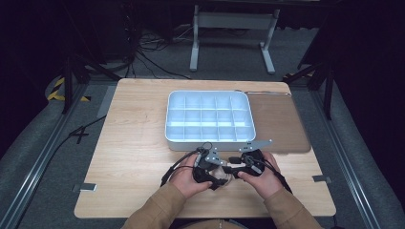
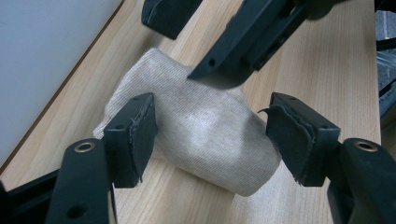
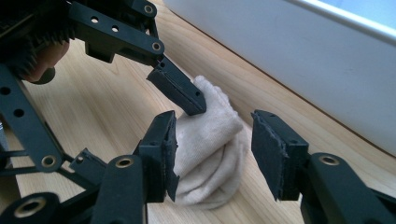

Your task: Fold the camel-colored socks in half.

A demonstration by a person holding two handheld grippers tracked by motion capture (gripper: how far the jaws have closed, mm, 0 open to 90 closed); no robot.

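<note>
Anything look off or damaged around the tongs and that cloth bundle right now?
Yes, the pads. On the left tongs, the pad facing the beige cloth bundle is frayed, its top corner curling away. The right tongs pad also has ragged edges. The compartment tray looks intact.

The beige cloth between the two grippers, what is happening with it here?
A person is working a small rolled beige cloth on the wooden table, just in front of a white compartment tray. The left gripper straddles it with open jaws. The right gripper meets it from the other side, also open around it. Neither has clamped it yet, and the cloth lies on the table.
</note>
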